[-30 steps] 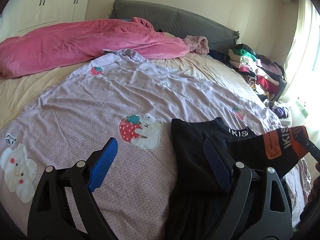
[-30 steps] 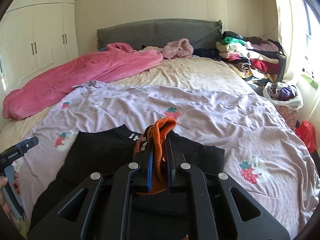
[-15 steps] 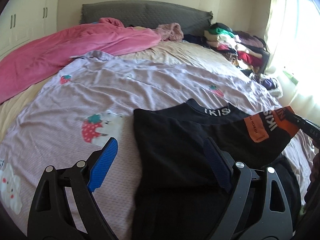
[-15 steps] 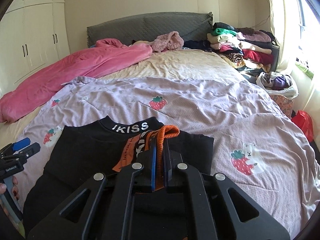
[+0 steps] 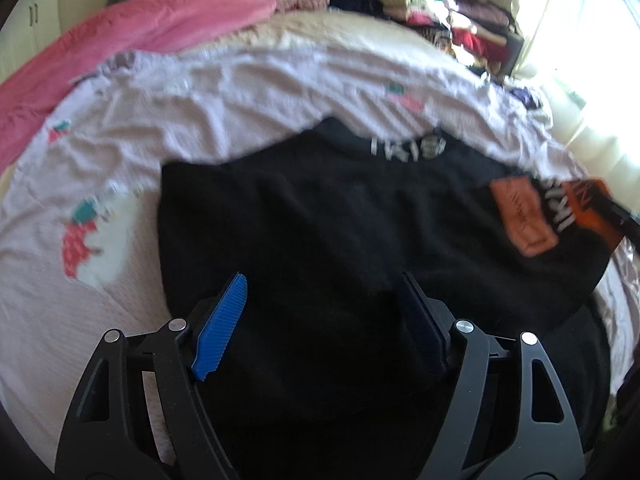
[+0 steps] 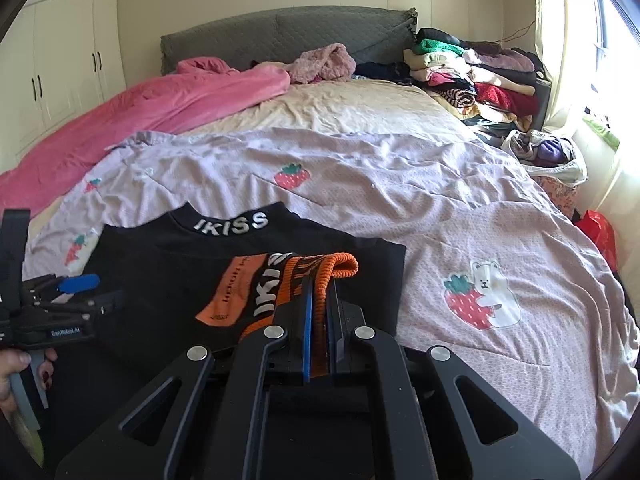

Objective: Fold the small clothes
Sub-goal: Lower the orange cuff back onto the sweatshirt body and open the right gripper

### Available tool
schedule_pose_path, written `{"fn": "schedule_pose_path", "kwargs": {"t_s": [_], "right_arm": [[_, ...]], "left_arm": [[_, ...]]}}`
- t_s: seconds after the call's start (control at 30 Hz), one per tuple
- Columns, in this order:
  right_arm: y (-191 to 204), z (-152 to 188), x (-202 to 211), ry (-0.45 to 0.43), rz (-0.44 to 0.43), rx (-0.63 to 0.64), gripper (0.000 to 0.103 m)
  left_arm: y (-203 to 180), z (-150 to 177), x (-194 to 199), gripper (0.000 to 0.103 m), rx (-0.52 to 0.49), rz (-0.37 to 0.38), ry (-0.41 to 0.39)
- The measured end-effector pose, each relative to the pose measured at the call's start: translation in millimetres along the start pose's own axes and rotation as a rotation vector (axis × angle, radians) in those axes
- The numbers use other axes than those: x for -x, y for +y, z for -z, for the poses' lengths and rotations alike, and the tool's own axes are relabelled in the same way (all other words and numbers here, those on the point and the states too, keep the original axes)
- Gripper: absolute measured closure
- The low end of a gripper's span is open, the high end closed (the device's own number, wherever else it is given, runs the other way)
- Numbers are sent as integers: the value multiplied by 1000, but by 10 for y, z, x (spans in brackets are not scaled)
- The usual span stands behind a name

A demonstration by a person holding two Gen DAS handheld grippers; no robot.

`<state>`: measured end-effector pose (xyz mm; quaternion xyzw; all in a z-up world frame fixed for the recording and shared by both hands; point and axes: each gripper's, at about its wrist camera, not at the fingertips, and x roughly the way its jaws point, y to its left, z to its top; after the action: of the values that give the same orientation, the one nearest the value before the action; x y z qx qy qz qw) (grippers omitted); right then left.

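A small black top (image 5: 328, 216) (image 6: 160, 272) with white lettering on its collar lies flat on the lilac strawberry-print blanket (image 5: 224, 92) (image 6: 400, 184). Its sleeve, ending in an orange ribbed cuff (image 6: 340, 266) (image 5: 588, 204), is folded across the body. My right gripper (image 6: 318, 300) is shut on that cuff. My left gripper (image 5: 322, 292) hovers over the left part of the top, jaws closing, black cloth below them and nothing pinched. It also shows at the left edge of the right wrist view as the left gripper (image 6: 76, 284), held by a hand (image 6: 16, 372).
A pink duvet (image 6: 140, 108) lies along the far left of the bed and a grey headboard (image 6: 280, 28) stands behind. A stack of folded clothes (image 6: 472, 76) sits at the far right, with a bag of clothes (image 6: 548, 152) and a red bag (image 6: 600, 232) by the window.
My left gripper has swept right and down from the blanket to over the black top, and its jaws have narrowed. My right gripper sank a little, laying the sleeve across the top.
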<state>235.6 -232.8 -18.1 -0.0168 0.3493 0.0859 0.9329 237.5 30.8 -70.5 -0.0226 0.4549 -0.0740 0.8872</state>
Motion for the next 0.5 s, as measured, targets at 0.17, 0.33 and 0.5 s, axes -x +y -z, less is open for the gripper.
{"fn": "schedule_pose_path", "kwargs": {"t_s": [0.17,0.33,0.5], "right_arm": [[-22,106,-109,50,84,-9,92],[162,164,-64,37,-39,-10,92],[719,162,-209,109,-178,122,75]], "left_arm": [[6,44,17,34,-3,8,-9],[-9,45,29,34,-8,7,-14],[15,45,37,34,-4,17,-15]]}}
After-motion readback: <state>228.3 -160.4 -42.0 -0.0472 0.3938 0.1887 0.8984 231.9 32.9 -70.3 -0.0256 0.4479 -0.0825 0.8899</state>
